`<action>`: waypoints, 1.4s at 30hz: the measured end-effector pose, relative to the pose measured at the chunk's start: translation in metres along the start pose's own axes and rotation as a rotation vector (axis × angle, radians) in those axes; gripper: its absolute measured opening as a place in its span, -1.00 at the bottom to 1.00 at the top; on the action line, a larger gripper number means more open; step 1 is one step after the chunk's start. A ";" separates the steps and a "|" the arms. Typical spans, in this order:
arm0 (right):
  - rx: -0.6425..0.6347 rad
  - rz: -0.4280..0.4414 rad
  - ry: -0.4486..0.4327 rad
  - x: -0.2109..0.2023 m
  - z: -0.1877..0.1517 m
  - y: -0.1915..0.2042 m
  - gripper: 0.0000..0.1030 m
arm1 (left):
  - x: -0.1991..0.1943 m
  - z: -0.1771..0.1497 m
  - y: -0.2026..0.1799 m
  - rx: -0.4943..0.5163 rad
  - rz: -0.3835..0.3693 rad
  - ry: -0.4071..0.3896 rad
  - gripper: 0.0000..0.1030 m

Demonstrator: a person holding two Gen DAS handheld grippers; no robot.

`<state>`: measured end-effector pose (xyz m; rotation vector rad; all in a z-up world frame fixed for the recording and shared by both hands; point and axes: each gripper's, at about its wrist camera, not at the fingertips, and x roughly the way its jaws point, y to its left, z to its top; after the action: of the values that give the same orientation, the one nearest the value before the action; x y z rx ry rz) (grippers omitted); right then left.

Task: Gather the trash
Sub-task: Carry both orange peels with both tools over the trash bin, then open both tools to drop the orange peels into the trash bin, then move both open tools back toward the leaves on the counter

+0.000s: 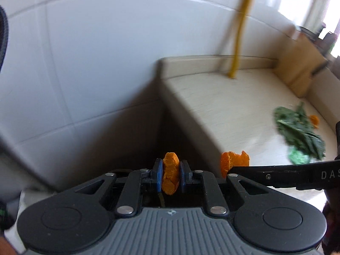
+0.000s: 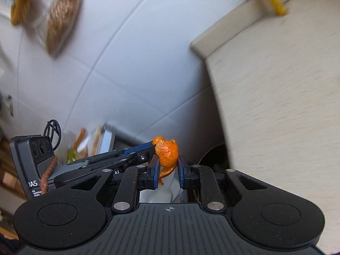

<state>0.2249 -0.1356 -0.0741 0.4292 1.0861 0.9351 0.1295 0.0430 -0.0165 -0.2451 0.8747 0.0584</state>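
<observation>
While both claws are off the edge of the table [image 1: 233,106], each has its own bit of orange peel. My left claw [image 1: 171,174] is pinching a peel chunk [image 1: 170,173] tight between the blue pads. My right claw [image 2: 167,165] has a curly peel [image 2: 167,154], but the pads look a little spread around it, so I'd guess it's barely caught and could slip out if I jolt it. More trash is left on the table: green leaves [image 1: 299,131] and another peel scrap [image 1: 314,120]. Claws are close together too, so bumping is a risk.
</observation>
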 end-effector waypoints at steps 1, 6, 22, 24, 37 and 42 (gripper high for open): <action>-0.007 0.000 0.018 0.011 0.001 0.004 -0.55 | 0.001 -0.003 0.011 -0.016 0.008 0.006 -0.73; -0.062 -0.064 0.085 0.061 0.005 0.025 -0.55 | 0.011 -0.007 0.048 -0.064 0.034 0.014 -0.73; -0.057 -0.241 0.191 0.141 0.001 0.013 -0.25 | 0.053 -0.015 0.090 -0.133 0.069 0.109 -0.43; -0.048 -0.248 0.185 0.140 0.003 0.012 -0.22 | 0.053 -0.015 0.093 -0.145 0.051 0.108 -0.39; -0.039 -0.244 -0.035 0.041 0.016 0.033 0.02 | 0.039 -0.010 0.080 -0.100 0.004 0.077 -0.34; -0.030 -0.353 -0.257 -0.051 0.018 0.029 0.13 | 0.019 0.012 0.038 -0.001 -0.107 -0.003 -0.31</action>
<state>0.2209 -0.1582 -0.0168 0.3095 0.8748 0.5661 0.1453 0.0815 -0.0310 -0.2923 0.8575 -0.0403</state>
